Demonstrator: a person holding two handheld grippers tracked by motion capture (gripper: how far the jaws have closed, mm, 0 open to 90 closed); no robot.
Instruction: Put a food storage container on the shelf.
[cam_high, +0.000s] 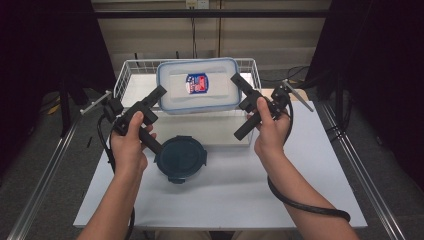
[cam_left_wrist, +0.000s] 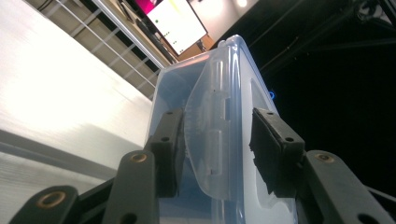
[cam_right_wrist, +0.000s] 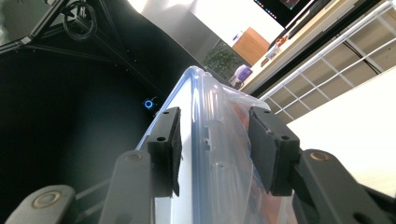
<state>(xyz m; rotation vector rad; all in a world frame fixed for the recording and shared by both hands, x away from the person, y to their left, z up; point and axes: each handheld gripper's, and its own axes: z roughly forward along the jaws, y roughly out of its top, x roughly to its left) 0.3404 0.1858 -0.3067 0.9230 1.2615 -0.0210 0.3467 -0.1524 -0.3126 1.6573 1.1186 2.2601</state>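
Clear rectangular plastic container with blue-rimmed lid (cam_high: 199, 86), upper centre, long axis left-right, lid facing camera; left hand-held gripper (cam_high: 159, 95) and right hand-held gripper (cam_high: 237, 82) pinching its ends.

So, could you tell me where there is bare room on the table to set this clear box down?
The table is bare right of the round dark lid and along the near edge. The white wire basket seems free inside, under the held clear box. It is crowded at the near left, around the lid and left gripper.
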